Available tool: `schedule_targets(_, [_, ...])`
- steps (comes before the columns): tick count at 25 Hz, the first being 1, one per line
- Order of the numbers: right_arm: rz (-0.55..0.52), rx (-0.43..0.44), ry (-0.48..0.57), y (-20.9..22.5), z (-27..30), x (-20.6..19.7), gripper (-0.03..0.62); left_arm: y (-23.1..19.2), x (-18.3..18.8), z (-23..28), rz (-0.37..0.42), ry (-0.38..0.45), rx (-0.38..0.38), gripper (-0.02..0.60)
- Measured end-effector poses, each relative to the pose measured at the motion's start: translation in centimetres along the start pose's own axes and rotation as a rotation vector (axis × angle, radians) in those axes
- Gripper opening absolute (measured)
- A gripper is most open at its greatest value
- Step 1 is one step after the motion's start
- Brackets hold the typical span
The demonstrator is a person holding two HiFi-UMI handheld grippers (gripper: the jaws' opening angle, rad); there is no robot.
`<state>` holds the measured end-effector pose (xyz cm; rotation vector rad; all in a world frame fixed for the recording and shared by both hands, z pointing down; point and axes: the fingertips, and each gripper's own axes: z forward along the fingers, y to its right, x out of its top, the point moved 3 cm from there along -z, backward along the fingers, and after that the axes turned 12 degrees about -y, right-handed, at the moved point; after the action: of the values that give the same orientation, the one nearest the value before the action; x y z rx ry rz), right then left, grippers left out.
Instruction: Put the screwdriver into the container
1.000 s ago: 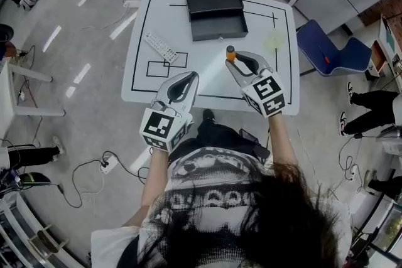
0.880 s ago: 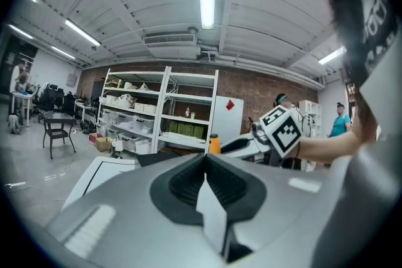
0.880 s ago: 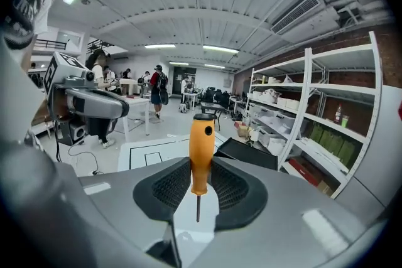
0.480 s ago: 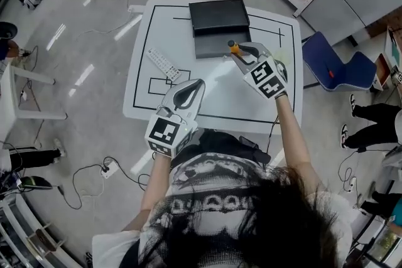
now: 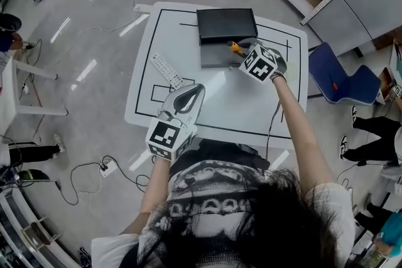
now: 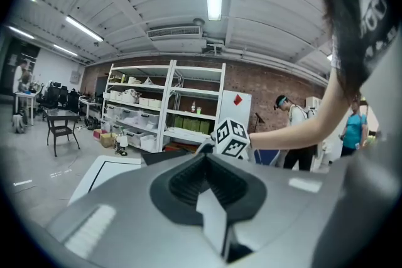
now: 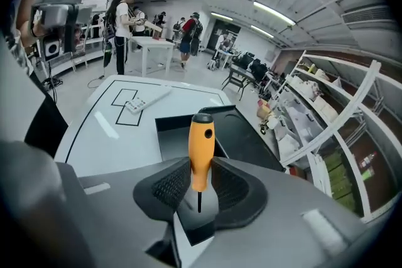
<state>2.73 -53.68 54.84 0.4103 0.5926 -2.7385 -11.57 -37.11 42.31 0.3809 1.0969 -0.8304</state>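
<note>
Reaching forward and down, my right gripper (image 5: pixel 242 51) (image 7: pixel 200 180) now hangs over the flat black container (image 5: pixel 227 24) (image 7: pixel 171 135).

Its fingers (image 7: pixel 164 187) are clamped on the orange-handled screwdriver (image 5: pixel 233 47) (image 7: pixel 201 147), whose handle points out above the container's open tray and is not yet inside. My left gripper (image 5: pixel 197 91) (image 6: pixel 206 160) has edged forward over the white bench (image 5: pixel 251 107), fingers together on nothing.

Right gripper (image 5: pixel 240 50) clamped, outstretched; left gripper (image 5: pixel 198 89) closed
</note>
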Motion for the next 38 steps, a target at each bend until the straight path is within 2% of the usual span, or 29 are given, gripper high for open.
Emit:
schedule_targets(3, [-0.010, 0.055, -0.038, 0.0, 2.6, -0.3, 0.101, -0.6, -0.1, 0.4, -0.011, 0.001, 0.014, 0.000])
schedule_targets(7, [0.060, 0.125, -0.050, -0.1, 5.4, -0.1, 0.101, -1.1, -0.3, 0.8, -0.024, -0.001, 0.026, 0.000])
schedule_targets(16, [0.052, 0.190, -0.114, -1.6, 10.6, 0.7, 0.101, -2.7, -1.6, 0.1, -0.069, -0.025, 0.086, 0.000])
schedule_targets(21, [0.159, 0.236, -0.160, -1.4, 12.1, -0.1, 0.103, -3.5, -1.9, -0.4, -0.088, -0.032, 0.121, 0.000])
schedule_targets(23, [0.200, 0.250, -0.138, -1.1, 11.9, 0.1, 0.110, -3.6, -2.1, -0.5, -0.096, -0.039, 0.127, 0.000])
schedule_targets(25, [0.225, 0.239, -0.126, -0.7, 11.4, 0.0, 0.138, -3.4, -2.2, -0.6, -0.097, -0.041, 0.127, 0.000])
schedule_targets(28, [0.252, 0.220, -0.093, -0.3, 10.0, -0.1, 0.141, -3.0, -2.0, -0.7, -0.086, -0.037, 0.119, 0.000])
schedule_targets(34, [0.237, 0.158, 0.037, -0.4, 4.8, 0.8, 0.127, -1.7, -2.0, -1.1, -0.071, -0.034, 0.103, 0.000])
schedule_targets(38, [0.280, 0.131, 0.154, -1.5, 0.7, 1.8, 0.119, -0.9, -2.2, -1.7, -0.061, -0.028, 0.089, 0.000])
